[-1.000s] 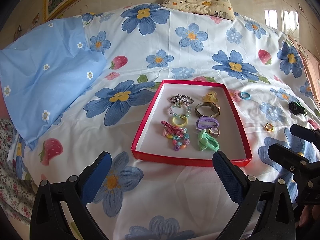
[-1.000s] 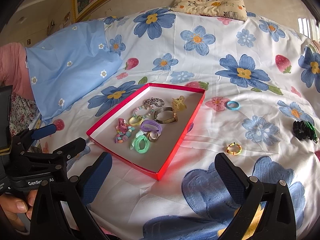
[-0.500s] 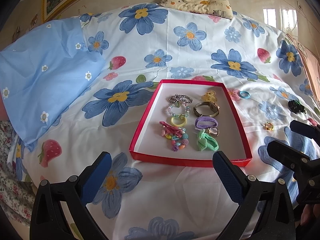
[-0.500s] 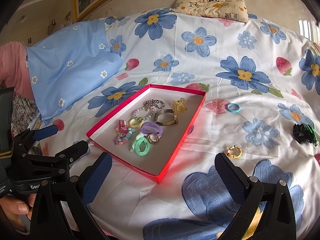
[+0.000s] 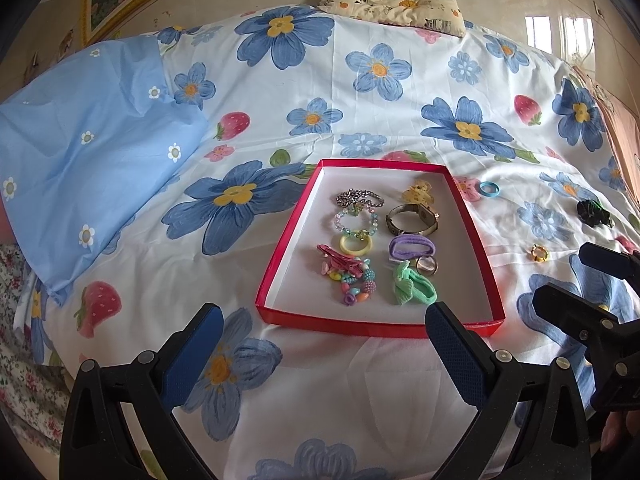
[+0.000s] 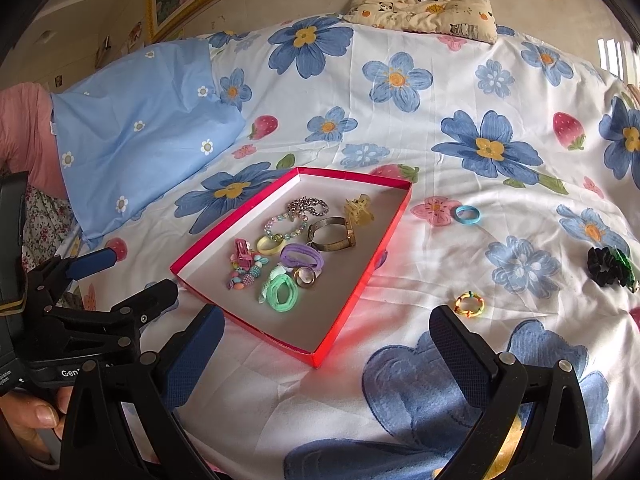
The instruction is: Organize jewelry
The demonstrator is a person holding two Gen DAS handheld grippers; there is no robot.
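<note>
Indoors, floral bedsheet (image 5: 360, 92) (blue flowers, strawberries), red tray (image 5: 280, 264), panda pillow (image 6: 424, 8), both tongs (image 5: 324, 340) (image 6: 328, 340) spread wide, empty.

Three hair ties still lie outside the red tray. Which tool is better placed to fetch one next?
Right tool: open, and the multicoloured tie lies just ahead of it. Left tool faces the red tray.

Both fisheye views ride low over the near edge of the bed (image 5: 360, 92), looking forward along their own open fingers toward the wall. The left wrist view faces the red tray (image 5: 280, 256) nearly square-on; the right wrist view sits further right and sees the red tray (image 6: 384, 248) obliquely (each also catches the other gripper at its frame edge). Both share the tray and the pillow (image 6: 424, 8).
</note>
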